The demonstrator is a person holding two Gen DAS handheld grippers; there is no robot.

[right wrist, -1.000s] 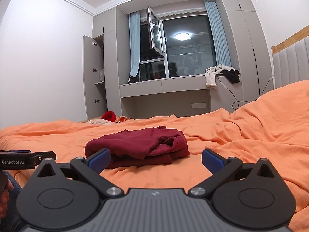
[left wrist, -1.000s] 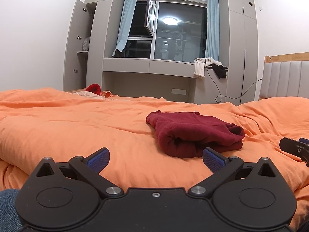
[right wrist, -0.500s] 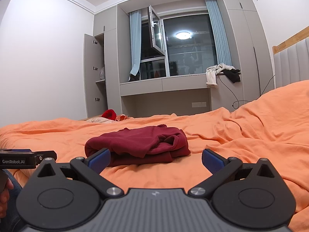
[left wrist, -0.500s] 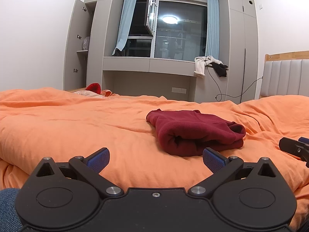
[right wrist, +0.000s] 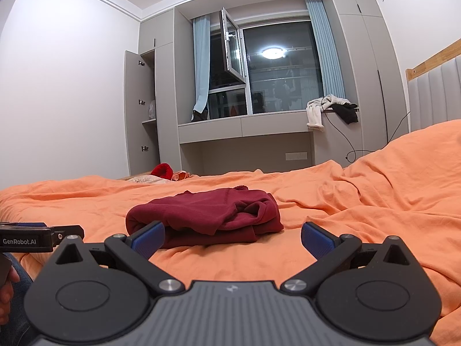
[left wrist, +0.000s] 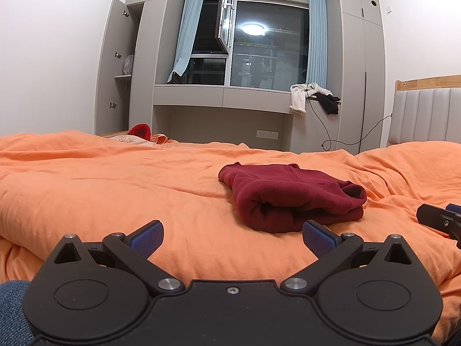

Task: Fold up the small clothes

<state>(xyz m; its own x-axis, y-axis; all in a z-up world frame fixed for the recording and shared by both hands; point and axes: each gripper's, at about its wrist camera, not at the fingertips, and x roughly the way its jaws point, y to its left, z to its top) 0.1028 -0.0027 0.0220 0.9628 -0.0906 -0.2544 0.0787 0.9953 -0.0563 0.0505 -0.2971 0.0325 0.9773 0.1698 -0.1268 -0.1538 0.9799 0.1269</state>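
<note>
Left wrist view: left gripper (left wrist: 232, 235) spread wide, blue pads clear of everything, holding nothing, low over the near edge of the bed (left wrist: 86, 190). Just ahead and slightly right, a maroon garment (left wrist: 291, 197) lying on the orange cover, already doubled into a thick bundle. Off at the right edge, a sliver of the right gripper, well apart from the cloth.

Right wrist view: right gripper (right wrist: 232, 235) equally wide, empty, aimed at the same maroon garment (right wrist: 207, 216) from its other side, left pad (right wrist: 148, 235) overlapping the bundle's near edge in the picture, contact not clear.

Risk from here, by judgement: soft, springy knit, loose rolled mouth on the near-left end and a slack flap on the right; pinching only the top layer likely to peel the fold open, dragging likely to bunch the rumpled cover along.

Long axis running left to right across both views, slightly angled away; rounded folded edge toward the left gripper, open layered ends toward the headboard (left wrist: 426, 115) side.
</note>
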